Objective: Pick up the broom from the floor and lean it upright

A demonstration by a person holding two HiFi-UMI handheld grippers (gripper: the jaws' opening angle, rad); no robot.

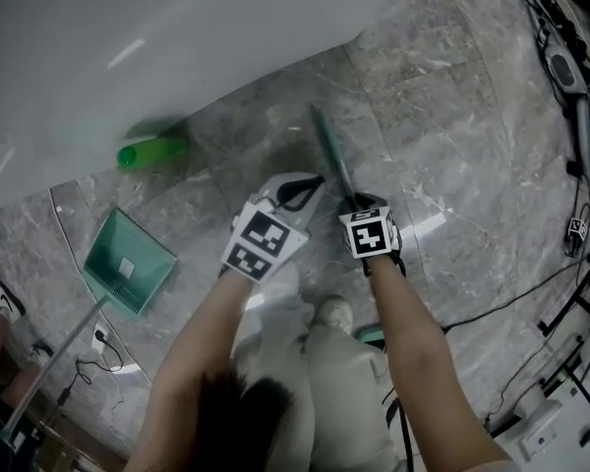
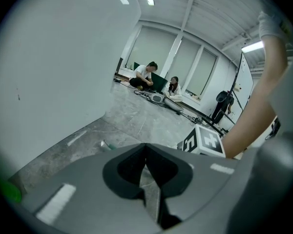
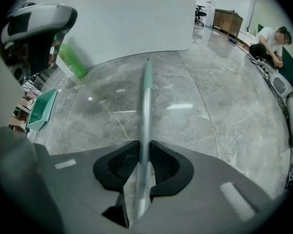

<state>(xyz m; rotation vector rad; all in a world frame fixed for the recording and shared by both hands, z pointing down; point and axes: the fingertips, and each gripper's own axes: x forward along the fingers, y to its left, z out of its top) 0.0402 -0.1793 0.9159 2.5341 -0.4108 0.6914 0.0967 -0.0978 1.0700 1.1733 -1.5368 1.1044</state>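
Observation:
The broom's handle (image 1: 330, 150), silver with a green tip, lies on the grey marble floor and points toward the white wall. In the right gripper view the handle (image 3: 146, 96) runs straight out between the pads. My right gripper (image 3: 144, 152) points steeply down and is shut on it; in the head view this gripper (image 1: 357, 203) sits over the handle's near part. My left gripper (image 1: 305, 187) hovers just left of the handle. In the left gripper view it (image 2: 146, 152) is shut with nothing between its fingers. The broom's head is hidden behind my arms.
A teal dustpan (image 1: 128, 264) with a long handle lies at the left, and a green bottle-like cylinder (image 1: 152, 150) rests at the foot of the white wall (image 1: 128, 28). Cables and equipment (image 1: 570, 77) line the right side. Two people (image 2: 146, 74) sit on the floor far off.

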